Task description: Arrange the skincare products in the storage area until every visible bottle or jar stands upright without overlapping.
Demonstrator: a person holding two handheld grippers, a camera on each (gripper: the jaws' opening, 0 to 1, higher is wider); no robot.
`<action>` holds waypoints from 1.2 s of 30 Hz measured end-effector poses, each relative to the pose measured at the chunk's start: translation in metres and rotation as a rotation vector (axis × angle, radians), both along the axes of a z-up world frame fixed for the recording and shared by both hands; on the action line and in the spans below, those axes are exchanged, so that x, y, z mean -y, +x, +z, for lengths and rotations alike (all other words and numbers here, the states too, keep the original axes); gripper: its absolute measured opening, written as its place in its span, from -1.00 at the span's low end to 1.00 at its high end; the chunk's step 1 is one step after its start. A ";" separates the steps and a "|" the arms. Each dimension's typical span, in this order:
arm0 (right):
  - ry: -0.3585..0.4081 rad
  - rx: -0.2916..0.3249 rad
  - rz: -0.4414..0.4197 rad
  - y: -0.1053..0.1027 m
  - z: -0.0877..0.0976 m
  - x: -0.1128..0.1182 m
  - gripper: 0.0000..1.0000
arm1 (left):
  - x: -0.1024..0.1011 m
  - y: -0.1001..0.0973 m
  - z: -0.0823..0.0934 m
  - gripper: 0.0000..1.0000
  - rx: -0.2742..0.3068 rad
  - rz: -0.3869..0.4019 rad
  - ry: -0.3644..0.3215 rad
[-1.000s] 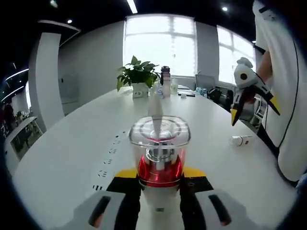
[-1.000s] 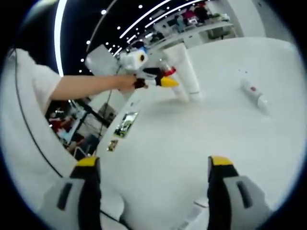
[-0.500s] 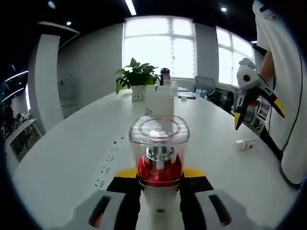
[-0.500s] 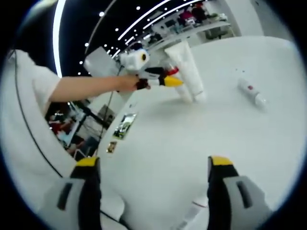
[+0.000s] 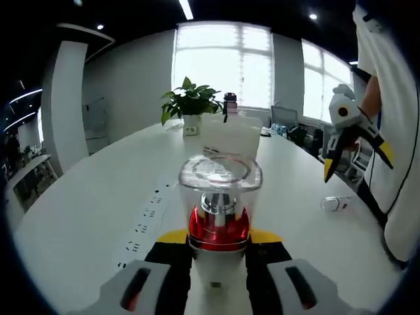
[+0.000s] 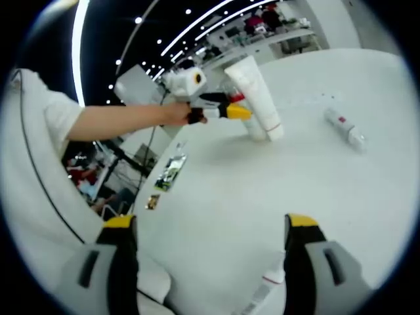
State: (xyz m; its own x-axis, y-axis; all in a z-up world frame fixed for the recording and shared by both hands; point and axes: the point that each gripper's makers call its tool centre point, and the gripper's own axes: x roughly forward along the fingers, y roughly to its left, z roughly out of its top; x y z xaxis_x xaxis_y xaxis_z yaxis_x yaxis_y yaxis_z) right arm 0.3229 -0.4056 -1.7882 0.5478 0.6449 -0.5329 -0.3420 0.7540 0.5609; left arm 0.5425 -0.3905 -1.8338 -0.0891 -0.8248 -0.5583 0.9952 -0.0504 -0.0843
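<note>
My left gripper [image 5: 218, 237] is shut on a red bottle with a clear cap [image 5: 219, 197], held upright just above the white table [image 5: 85, 197]. Right behind it stands a white tube [image 5: 230, 134]. In the right gripper view the left gripper [image 6: 226, 109] holds the red bottle [image 6: 235, 98] beside the white tube [image 6: 259, 98], which stands on its cap. My right gripper [image 6: 210, 223] hangs open over the table with nothing between its jaws; in the left gripper view the right gripper [image 5: 357, 161] is at the right. A small bottle [image 6: 344, 128] lies on its side.
A white tube [image 6: 266, 289] lies flat near my right gripper's jaws. A small clear bottle [image 5: 336, 204] lies under the right gripper. A potted plant [image 5: 190, 102] and a dark bottle [image 5: 229, 102] stand at the far end. A person's sleeve [image 6: 39, 131] is at the left.
My left gripper has carried the red bottle closer to the standing white tube, which now looms larger behind it. The right gripper has stayed open and almost still.
</note>
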 end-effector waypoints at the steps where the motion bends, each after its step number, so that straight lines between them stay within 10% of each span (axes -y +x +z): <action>1: -0.002 0.002 0.003 -0.001 0.000 0.000 0.81 | 0.000 -0.002 -0.001 -0.20 0.000 0.001 -0.011; 7: 0.025 0.040 -0.020 0.001 0.007 -0.001 0.86 | -0.024 -0.005 0.006 0.06 -0.103 0.202 -0.056; 14: 0.060 0.145 0.008 0.006 0.029 -0.011 0.58 | -0.089 -0.055 0.029 0.23 -0.184 0.502 -0.146; 17: 0.001 0.198 0.059 -0.002 0.031 -0.011 0.26 | -0.107 -0.098 0.040 0.26 -0.167 0.499 -0.132; 23: 0.040 0.206 0.018 -0.004 0.041 -0.001 0.26 | -0.121 -0.156 0.079 0.28 -0.197 0.614 -0.240; 30: -0.028 0.298 0.044 0.025 0.069 0.006 0.19 | -0.117 -0.183 0.108 0.28 -0.211 0.598 -0.300; 36: -0.168 0.441 0.075 0.086 0.102 0.017 -0.23 | -0.136 -0.179 0.124 0.21 -0.083 0.572 -0.248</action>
